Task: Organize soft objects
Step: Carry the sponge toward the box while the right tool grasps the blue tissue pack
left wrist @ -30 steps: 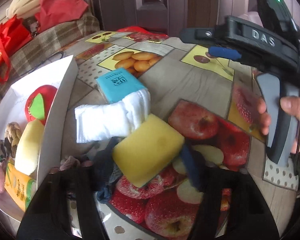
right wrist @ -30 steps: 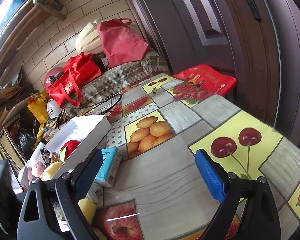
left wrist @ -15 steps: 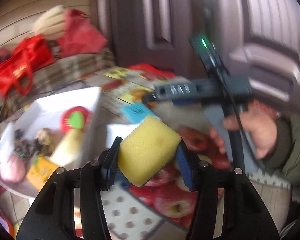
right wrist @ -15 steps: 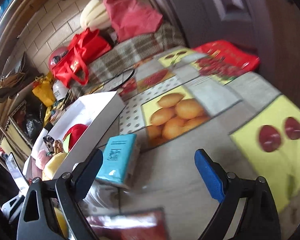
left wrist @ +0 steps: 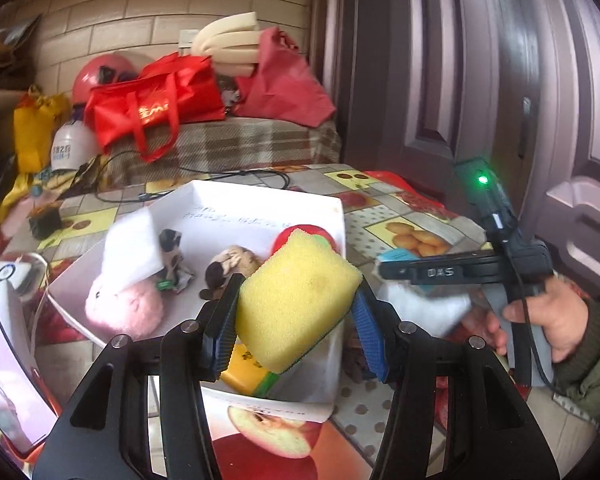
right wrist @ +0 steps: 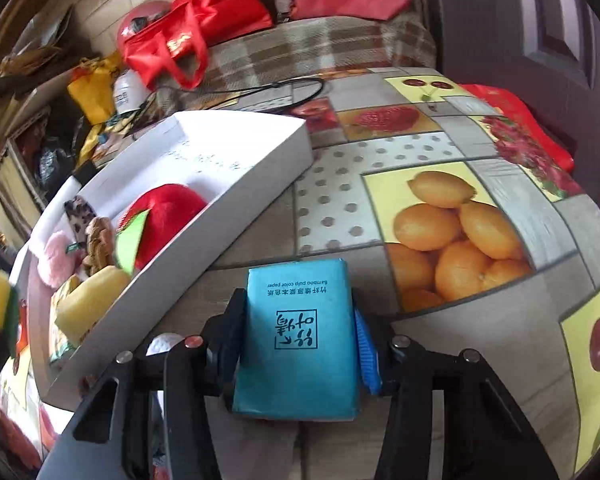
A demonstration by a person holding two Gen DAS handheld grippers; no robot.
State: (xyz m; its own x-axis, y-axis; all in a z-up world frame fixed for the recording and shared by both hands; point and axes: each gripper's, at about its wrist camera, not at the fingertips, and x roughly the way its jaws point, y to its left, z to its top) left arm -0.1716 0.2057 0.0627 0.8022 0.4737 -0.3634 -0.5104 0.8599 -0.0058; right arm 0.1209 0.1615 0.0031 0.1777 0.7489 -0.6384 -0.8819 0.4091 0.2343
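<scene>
So right now both claws are busy. The left gripper [left wrist: 296,320] is squeezing a chunky yellow foam sponge with a green scrubby backing [left wrist: 298,298], jaws closed in on its sides, and it's hanging over the near edge of the white cardboard box [left wrist: 260,204]. In the left wrist view the box is sitting at about 11 o'clock from the claw, and it's already holding a fluffy pink plush toy [left wrist: 126,306], a red stuffed apple with a green leaf [right wrist: 162,216] and a few other soft bits.

The right gripper [right wrist: 296,350] is clamping a teal soft pack of tissues [right wrist: 300,334], jaws snug on both long sides; the pack is looking like it's resting on, or barely off, the fruit-print vinyl tablecloth [right wrist: 440,220], can't tell which. From there the box is lying at roughly 10 o'clock.

My read: this is the drop-off step. Next, the sponge needs nudging further over the box before letting go, then the tissues lifting over the wall.
</scene>
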